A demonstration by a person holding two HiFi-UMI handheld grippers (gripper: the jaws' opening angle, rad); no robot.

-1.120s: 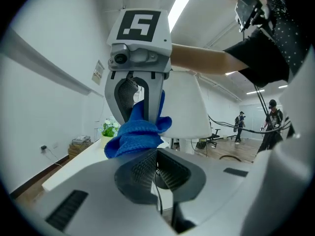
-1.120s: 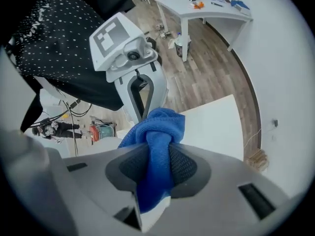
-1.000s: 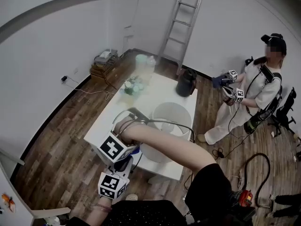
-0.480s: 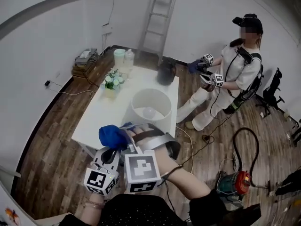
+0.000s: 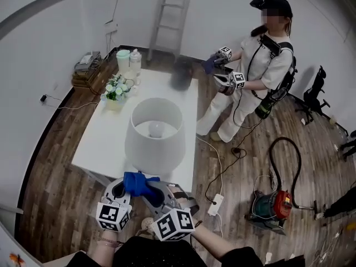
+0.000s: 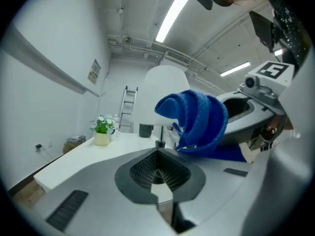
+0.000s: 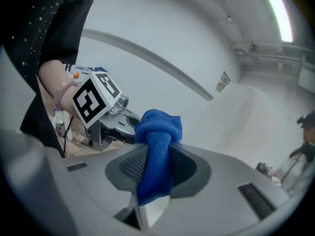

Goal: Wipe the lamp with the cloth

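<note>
A lamp with a white shade (image 5: 154, 135) stands on the white table (image 5: 100, 143), near its front edge. Just below that edge, my right gripper (image 5: 147, 186) is shut on a bunched blue cloth (image 5: 138, 182). In the right gripper view the cloth (image 7: 156, 141) is pinched between the jaws and bulges above them. My left gripper (image 5: 120, 190) sits right beside it on the left, shut with nothing in it. In the left gripper view the cloth (image 6: 197, 122) hangs just right of the jaws, in front of the lamp shade (image 6: 162, 95).
A flower pot (image 5: 115, 90), two jars (image 5: 129, 60) and a dark jug (image 5: 182, 74) stand at the table's far end. A person in white (image 5: 253, 71) with grippers stands at the back right. A ladder (image 5: 169, 7) leans on the wall. A vacuum cleaner (image 5: 271, 204) and cables lie on the floor at the right.
My right arm has come back from its reach across the table with the blue cloth in the gripper. Both grippers now sit together below the table's front edge. The lamp appears nearer.
</note>
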